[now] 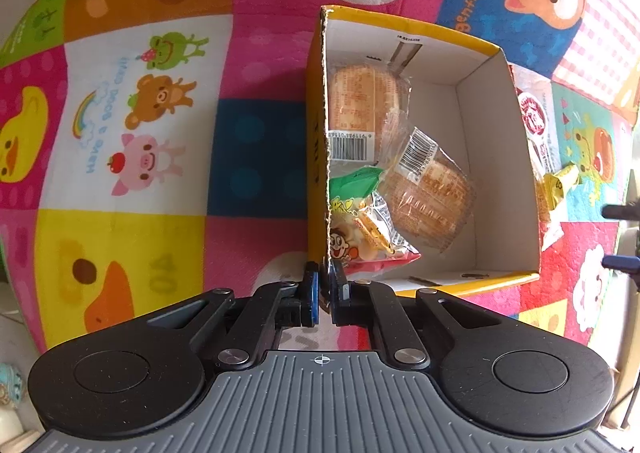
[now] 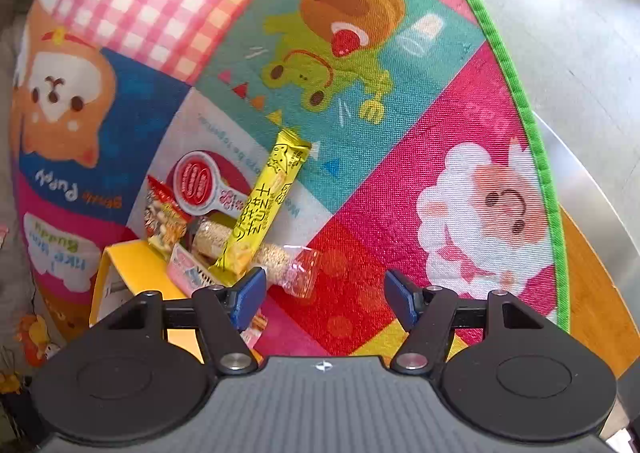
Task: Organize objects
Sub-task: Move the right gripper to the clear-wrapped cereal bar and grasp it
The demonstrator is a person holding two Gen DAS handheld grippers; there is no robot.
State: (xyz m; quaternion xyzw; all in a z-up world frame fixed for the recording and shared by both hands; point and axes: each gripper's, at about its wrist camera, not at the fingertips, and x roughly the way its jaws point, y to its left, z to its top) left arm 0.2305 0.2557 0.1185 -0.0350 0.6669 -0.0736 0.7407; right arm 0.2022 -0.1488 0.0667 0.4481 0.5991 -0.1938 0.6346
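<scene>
Left gripper [image 1: 325, 285] clamped shut on the near wall of the yellow box [image 1: 516, 157], steadying it on the play mat [image 1: 132, 113]. Right gripper [image 2: 325, 295] empty, jaws about half apart, nothing between the pads. Yellow snack stick [image 2: 264, 205] ahead and slightly left of it, just outside the box, long axis running away and a little rightward, resting across a sesame bar [image 2: 276, 257], possibly touching a red packet [image 2: 164, 213]. Nearer the right hand.

Left tongs [image 1: 325, 285] clamped, right tongs [image 2: 325, 299] apart
</scene>
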